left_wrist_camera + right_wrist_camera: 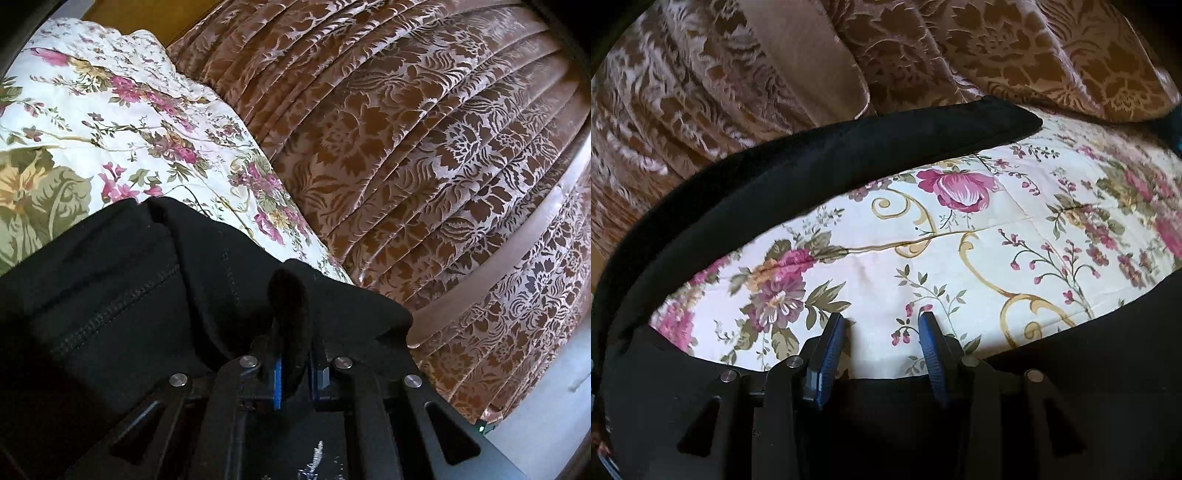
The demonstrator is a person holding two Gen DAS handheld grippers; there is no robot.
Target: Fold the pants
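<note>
The black pants (pixel 129 288) lie on a floral bedspread (pixel 110 122). In the left wrist view my left gripper (pixel 293 332) is shut on a fold of the black pants fabric, which bulges up between the blue-padded fingers. In the right wrist view my right gripper (pixel 882 321) is open and empty, its blue pads (pixel 833 343) apart over the bedspread (pixel 979 258). One black pant leg (pixel 812 158) stretches in an arc along the bed's far edge, and more black fabric (pixel 1108 350) lies under and to the right of the gripper.
Brown and pink patterned pleated curtains (pixel 424 166) hang beside the bed and also fill the top of the right wrist view (pixel 775 55). A strip of pale floor (pixel 554 424) shows at the lower right of the left wrist view.
</note>
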